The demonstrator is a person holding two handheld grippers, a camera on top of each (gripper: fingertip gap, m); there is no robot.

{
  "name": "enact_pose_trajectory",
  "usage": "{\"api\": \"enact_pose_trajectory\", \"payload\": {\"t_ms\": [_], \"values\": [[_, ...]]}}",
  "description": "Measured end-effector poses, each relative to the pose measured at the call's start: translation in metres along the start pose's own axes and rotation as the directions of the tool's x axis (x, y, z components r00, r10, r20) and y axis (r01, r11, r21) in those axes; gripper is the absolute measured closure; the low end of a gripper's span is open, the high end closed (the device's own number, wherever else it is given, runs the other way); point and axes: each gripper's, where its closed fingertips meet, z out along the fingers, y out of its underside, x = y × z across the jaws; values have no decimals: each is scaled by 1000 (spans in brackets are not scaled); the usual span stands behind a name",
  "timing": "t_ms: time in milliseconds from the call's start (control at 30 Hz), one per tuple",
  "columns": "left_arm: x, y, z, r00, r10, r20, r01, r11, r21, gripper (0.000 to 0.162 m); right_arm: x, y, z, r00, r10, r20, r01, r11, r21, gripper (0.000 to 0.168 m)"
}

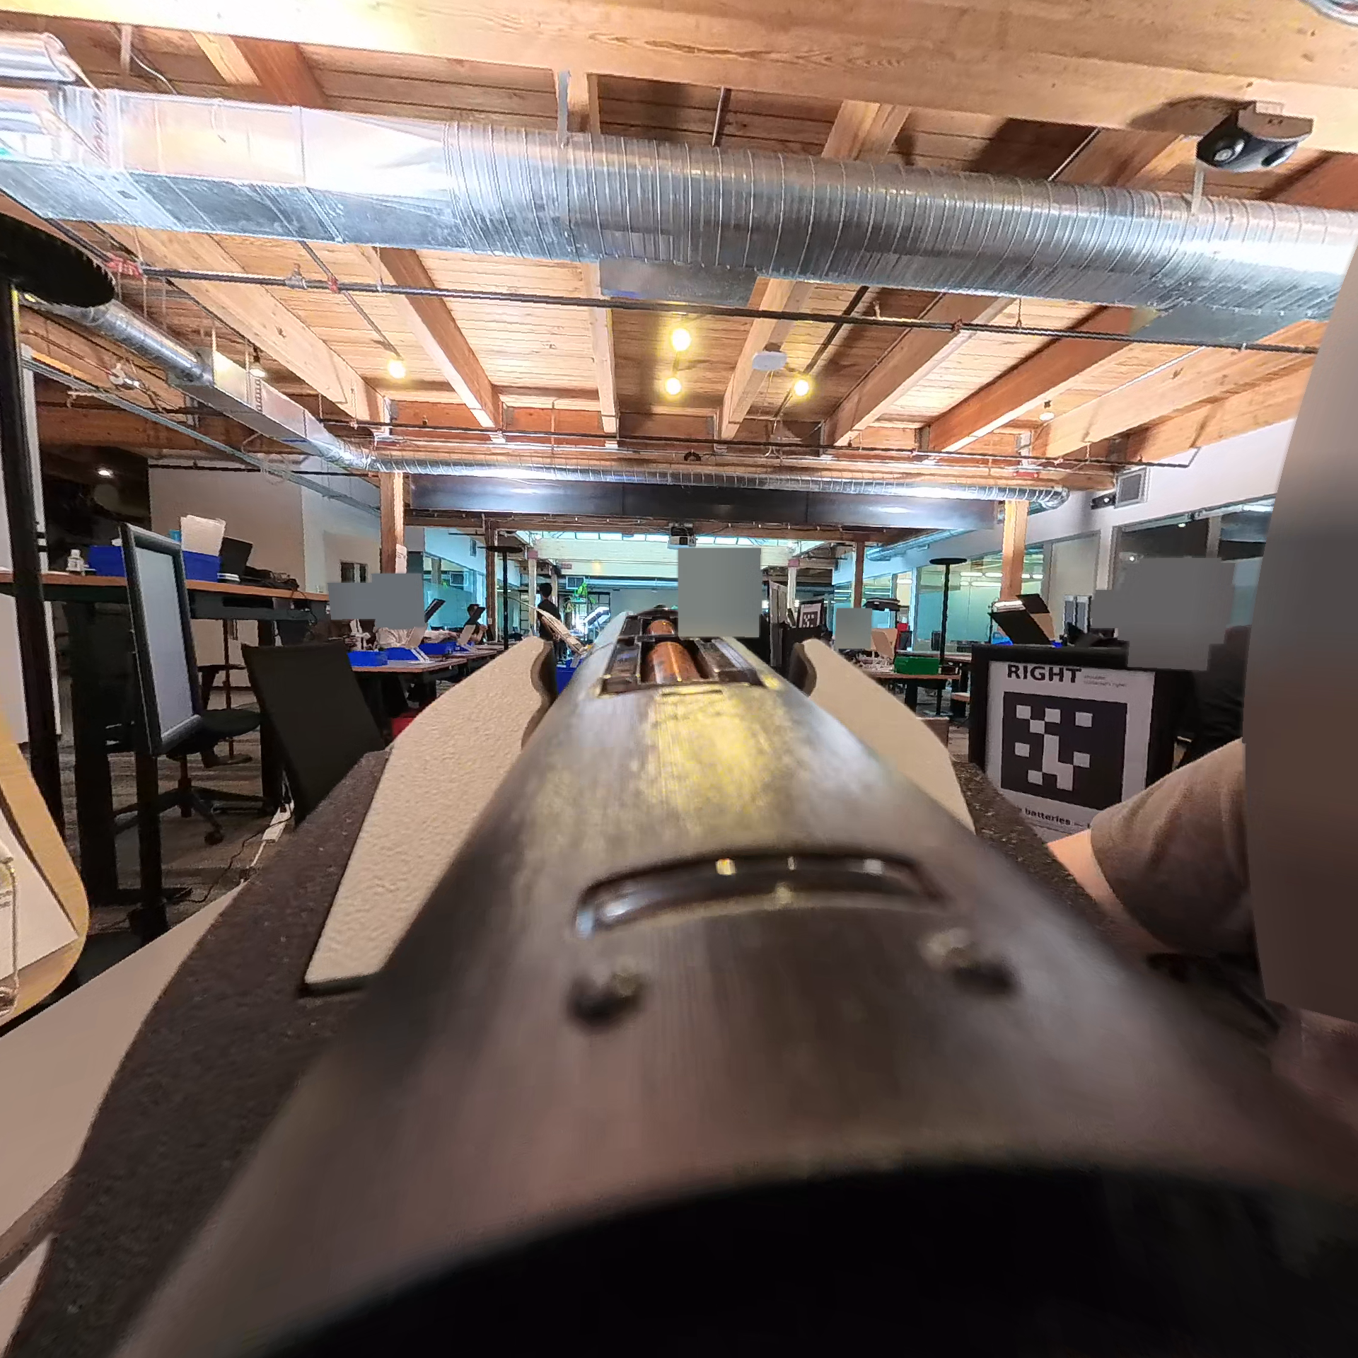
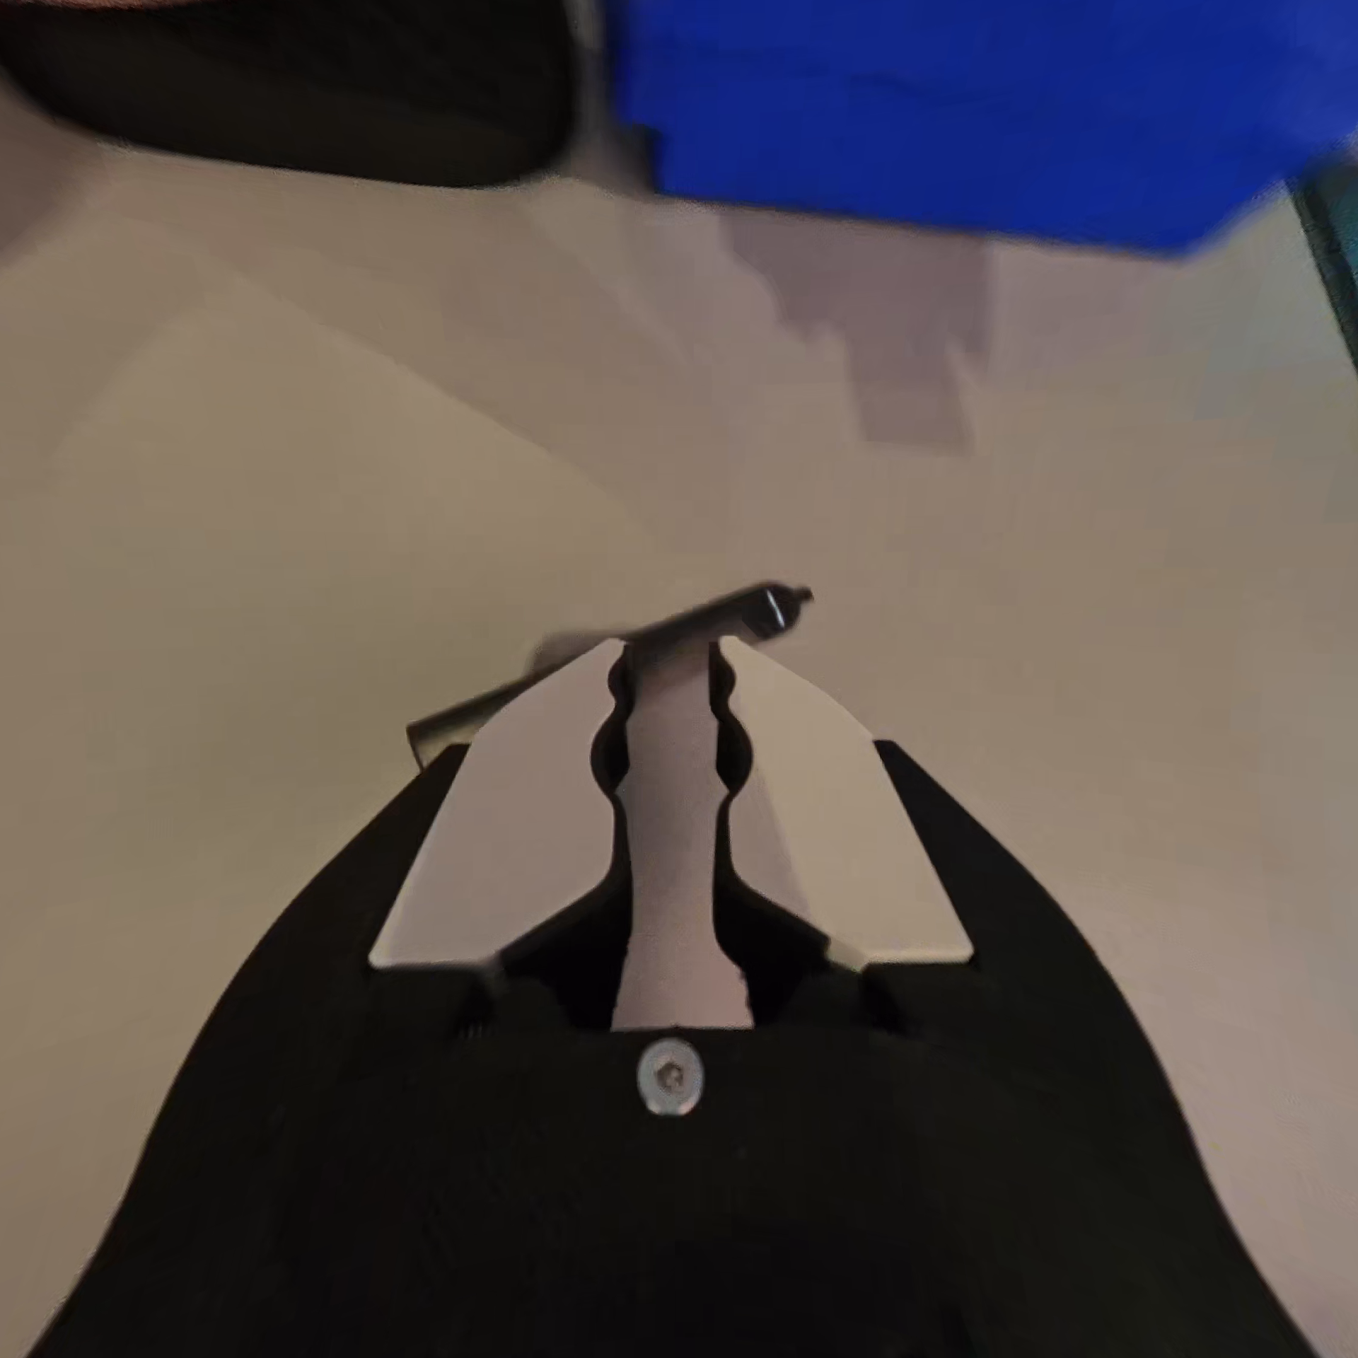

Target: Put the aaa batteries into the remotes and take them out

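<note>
In the left wrist view my left gripper (image 1: 672,647) is shut on a dark remote (image 1: 735,918), which lies lengthwise between the white fingers (image 1: 441,794) with its back up. The battery bay at its far end is uncovered and holds a copper-coloured battery (image 1: 670,655). In the right wrist view my right gripper (image 2: 672,647) hangs over the table with its jaws a narrow gap apart and nothing between them. A thin dark flat piece (image 2: 749,613), like a battery cover, lies crosswise just past the fingertips. I cannot tell whether the tips touch it.
A blue bin (image 2: 955,110) stands at the far side of the pale table (image 2: 294,441), with a dark object (image 2: 294,81) to its left. A marker card (image 1: 1058,742) and a person's arm (image 1: 1176,845) are to the right of the remote. Office desks and chairs lie beyond.
</note>
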Motion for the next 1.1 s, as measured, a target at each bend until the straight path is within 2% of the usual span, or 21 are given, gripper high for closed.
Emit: {"api": "enact_pose_trajectory", "payload": {"t_ms": [167,267,433,567,667,733,900,1100], "values": [[3,4,4,1000,1,-15,-1,1000,-17,101,-7,2,-10,917,383,-111,-382,924,39,138],[5,7,7,1000,-4,-22,4,1000,-22,101,-10,11,2,871,454,-188,-463,886,-6,125],[9,8,10,999,-5,-33,4,1000,-29,101,-23,18,19,810,559,-177,-578,812,-84,125],[13,7,11,999,4,-43,-5,1000,-29,101,-29,27,18,837,449,-313,-512,845,-156,128],[15,5,11,999,4,-49,-5,1000,-24,101,-25,32,14,818,473,-327,-533,836,-126,137],[17,4,12,998,5,-55,-6,1000,-21,101,-20,37,11,801,509,-314,-563,820,-105,145],[21,2,13,998,9,-65,-10,1000,-20,101,-16,39,8,824,520,-226,-549,830,-94,147],[17,10,14,998,-6,-58,4,999,-40,101,-13,41,-6,868,446,-217,-470,879,-75,147]]}}
